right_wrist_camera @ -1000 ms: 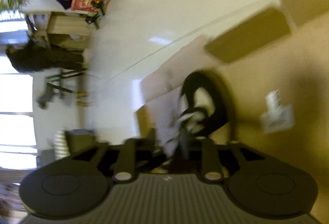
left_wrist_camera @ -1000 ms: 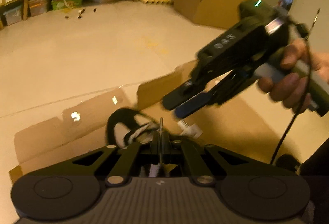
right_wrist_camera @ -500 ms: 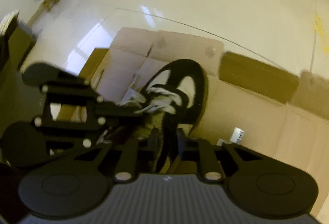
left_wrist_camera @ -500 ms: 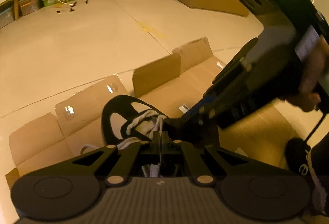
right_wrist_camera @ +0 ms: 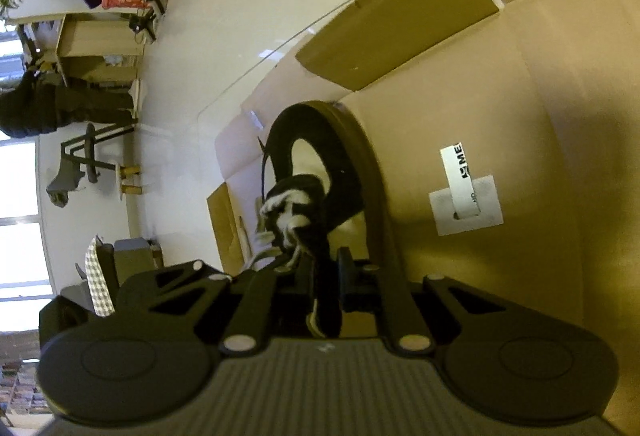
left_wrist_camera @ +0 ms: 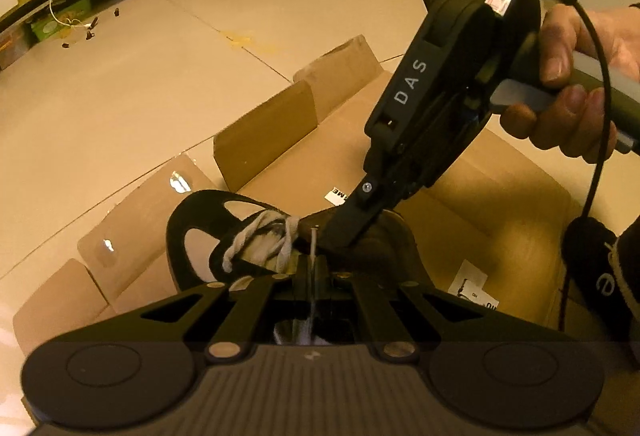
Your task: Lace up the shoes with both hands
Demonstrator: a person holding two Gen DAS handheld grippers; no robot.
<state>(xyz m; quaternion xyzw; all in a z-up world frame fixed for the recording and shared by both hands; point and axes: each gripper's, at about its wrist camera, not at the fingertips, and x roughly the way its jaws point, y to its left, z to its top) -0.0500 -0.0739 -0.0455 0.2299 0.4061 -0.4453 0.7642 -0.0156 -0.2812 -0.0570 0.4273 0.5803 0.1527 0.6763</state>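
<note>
Black with a pale lining, the shoe (left_wrist_camera: 200,224) lies on flattened cardboard (left_wrist_camera: 500,196) on the floor, its white lace (left_wrist_camera: 260,236) bunched over the tongue. The left hand-held gripper (left_wrist_camera: 312,264) is closed on the lace tip, a thin pale end standing up between its pads. The right hand-held gripper (right_wrist_camera: 324,268), tilted steeply down in the person's hand (left_wrist_camera: 576,76), has its jaws nearly together on a dark part of the upper by the eyelets; from its own view they look clamped on that flap, though the contact is partly hidden.

This looks like threading an eyelet. To do it well, the right should steady the flap, so the eyelet faces the tip, while the left steers the tip straight into the hole. The grip on the tip should sit close to its end, or the lace will likely buckle. Slack behind needs to run free, not snag on the crossed strands.
</note>
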